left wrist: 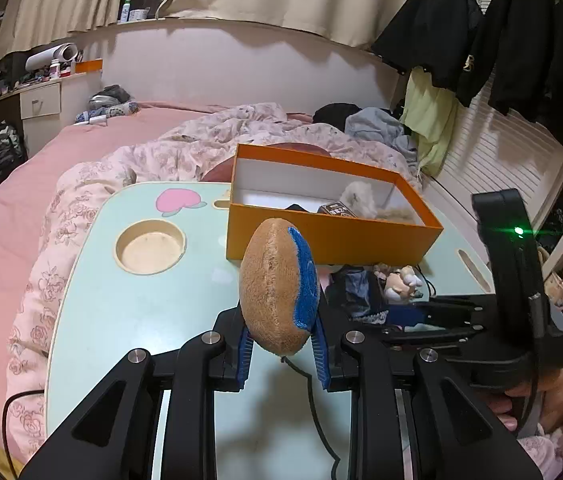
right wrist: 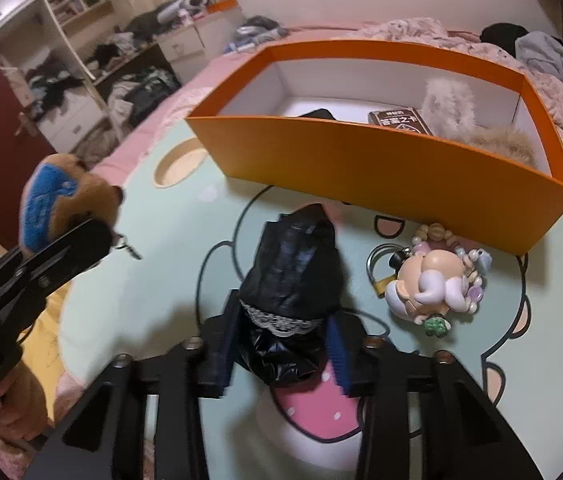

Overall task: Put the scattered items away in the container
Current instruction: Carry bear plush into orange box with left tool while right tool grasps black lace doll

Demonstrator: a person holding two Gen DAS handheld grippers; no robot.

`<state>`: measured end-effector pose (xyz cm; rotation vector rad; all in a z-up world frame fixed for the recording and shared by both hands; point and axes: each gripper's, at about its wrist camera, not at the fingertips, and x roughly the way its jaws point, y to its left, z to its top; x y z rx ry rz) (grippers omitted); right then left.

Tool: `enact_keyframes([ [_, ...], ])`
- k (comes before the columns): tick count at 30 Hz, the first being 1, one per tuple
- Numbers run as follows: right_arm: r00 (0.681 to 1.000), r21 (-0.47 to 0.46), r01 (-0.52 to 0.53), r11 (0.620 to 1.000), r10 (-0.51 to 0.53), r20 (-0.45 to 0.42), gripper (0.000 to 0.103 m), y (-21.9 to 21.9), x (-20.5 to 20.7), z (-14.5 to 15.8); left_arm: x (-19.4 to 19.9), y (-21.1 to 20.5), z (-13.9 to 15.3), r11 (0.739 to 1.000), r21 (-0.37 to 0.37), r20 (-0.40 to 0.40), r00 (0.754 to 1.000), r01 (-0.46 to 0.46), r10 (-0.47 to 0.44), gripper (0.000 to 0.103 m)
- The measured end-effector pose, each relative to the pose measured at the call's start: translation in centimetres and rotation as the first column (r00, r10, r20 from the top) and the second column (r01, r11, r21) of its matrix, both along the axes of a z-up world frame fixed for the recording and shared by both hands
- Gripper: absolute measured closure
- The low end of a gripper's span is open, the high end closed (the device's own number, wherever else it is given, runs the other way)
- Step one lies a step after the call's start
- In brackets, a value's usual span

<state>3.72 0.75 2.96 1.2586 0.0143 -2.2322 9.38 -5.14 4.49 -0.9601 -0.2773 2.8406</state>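
- Blue-padded fingers of the left tool (left wrist: pixel 281 350) pinch a brown plush toy (left wrist: pixel 277 284) with a blue patch, held clear above the counter (left wrist: pixel 129 312); a dark cord trails down from its lower end.
- Seen from the right wrist, that same toy (right wrist: pixel 55 204) hangs at the far left, level with the near wall of the box.
- Right tool (right wrist: pixel 281 344) has its fingers set on either side of a crumpled black cloth bundle (right wrist: pixel 293 272) with a strip of pale lace across it (whether the pads actually press it I cannot tell, as the left one is blurred).
- The bundle lies on the pale green counter, over a printed cartoon face, near the front wall of the orange box (right wrist: pixel 381 160).
- Just right of the bundle sits a small figurine (right wrist: pixel 429 284) with a bead bracelet around it and a metal ring beside it, close to the box's front wall.
- Inside the box: a dark card pack (right wrist: pixel 399 120), white fluffy piece (right wrist: pixel 447 104), tan fluffy piece (right wrist: pixel 497 144) and a black item (right wrist: pixel 315 114).
- Beyond the counter lies a pink bed (left wrist: pixel 13 200) with a floral quilt.
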Motion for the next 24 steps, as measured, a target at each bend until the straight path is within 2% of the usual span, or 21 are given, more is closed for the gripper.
enact_keyframes([
  [6,0.993,-0.1,-0.048,0.994,0.037,-0.108,0.07,1.2,2.3,2.7,0.0,0.5,0.4,1.0,-0.004,-0.003,1.0,0.011,-0.011,0.077],
  [12,0.977,-0.151,-0.016,0.988,-0.016,-0.211,0.07,2.9,2.4,6.9,-1.5,1.6,1.6,0.999,-0.022,-0.015,0.999,0.046,-0.046,0.077],
  [17,0.958,-0.096,0.095,0.991,-0.118,-0.262,0.07,3.6,-1.2,9.0,-5.3,3.0,2.8,0.995,-0.06,0.001,0.997,0.079,-0.079,0.077],
  [24,0.946,0.008,0.199,0.98,-0.19,-0.261,0.07,2.5,-6.3,7.6,-12.0,4.7,3.0,0.991,-0.104,0.053,0.996,0.083,-0.078,0.077],
])
